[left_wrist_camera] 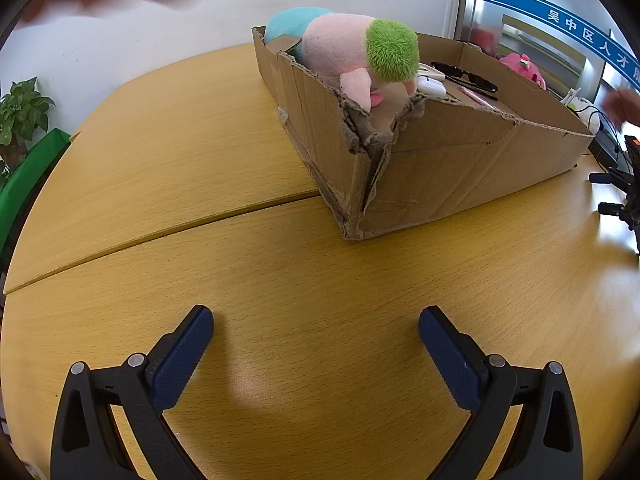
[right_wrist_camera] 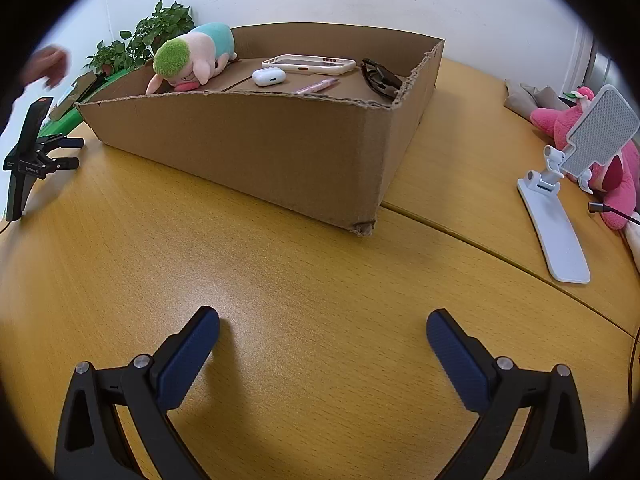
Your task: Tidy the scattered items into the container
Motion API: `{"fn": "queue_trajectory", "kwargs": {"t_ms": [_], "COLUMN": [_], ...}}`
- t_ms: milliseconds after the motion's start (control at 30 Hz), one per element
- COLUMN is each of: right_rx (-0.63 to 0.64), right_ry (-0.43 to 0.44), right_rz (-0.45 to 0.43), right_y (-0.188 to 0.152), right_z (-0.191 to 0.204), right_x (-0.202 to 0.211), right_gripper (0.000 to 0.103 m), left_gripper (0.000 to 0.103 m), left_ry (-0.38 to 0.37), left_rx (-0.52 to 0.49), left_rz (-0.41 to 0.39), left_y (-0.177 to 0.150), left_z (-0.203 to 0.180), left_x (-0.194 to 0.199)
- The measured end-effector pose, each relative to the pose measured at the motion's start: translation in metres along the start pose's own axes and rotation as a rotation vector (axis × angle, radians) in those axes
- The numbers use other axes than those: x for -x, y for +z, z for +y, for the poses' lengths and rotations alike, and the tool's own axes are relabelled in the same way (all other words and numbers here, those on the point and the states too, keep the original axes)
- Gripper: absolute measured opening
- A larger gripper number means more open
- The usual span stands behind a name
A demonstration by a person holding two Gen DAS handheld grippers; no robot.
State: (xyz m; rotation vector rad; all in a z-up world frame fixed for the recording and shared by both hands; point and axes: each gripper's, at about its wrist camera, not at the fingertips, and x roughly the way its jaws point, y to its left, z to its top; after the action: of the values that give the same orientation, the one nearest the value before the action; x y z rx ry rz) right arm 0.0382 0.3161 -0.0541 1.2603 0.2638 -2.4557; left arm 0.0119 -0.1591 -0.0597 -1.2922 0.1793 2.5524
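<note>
Cardboard box (right_wrist_camera: 256,152) edge beyond bare wooden tabletop (right_wrist_camera: 280,280)

Each claw (left_wrist_camera: 316,320) (right_wrist_camera: 323,322) has black triangular arms, silver rivets and ribbed navy pads.

Matt corrugated cardboard box (right_wrist_camera: 256,148) with ragged torn rims; fuzzy cloth plush pig (right_wrist_camera: 188,62); glossy white plastic earbud case (right_wrist_camera: 269,77); smooth, faintly sheened wood-grain table (right_wrist_camera: 280,280); textured blue gripper pads (right_wrist_camera: 188,356).
</note>
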Motion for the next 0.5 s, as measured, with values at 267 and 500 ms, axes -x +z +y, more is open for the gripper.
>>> {"fn": "queue_trajectory", "kwargs": {"t_ms": [267,500], "right_rx": [-0.006,-0.005], "right_ry": [-0.007,-0.008], "right_rz": [-0.001,0.0], "right_y": [-0.0008,0.0], "right_z": [0.0011,0.0006], "right_x": [-0.0001,-0.001], "right_gripper": [0.103,0.103], "left_gripper": [0.103,0.103], "left_ry": [-0.002,-0.002], "left_rx": [0.002,0.001], "left_rz": [0.005,0.0], "left_y": [0.0016,0.0013], "left_z": [-0.001,-0.001], "left_x": [-0.0026,-0.0033]}}
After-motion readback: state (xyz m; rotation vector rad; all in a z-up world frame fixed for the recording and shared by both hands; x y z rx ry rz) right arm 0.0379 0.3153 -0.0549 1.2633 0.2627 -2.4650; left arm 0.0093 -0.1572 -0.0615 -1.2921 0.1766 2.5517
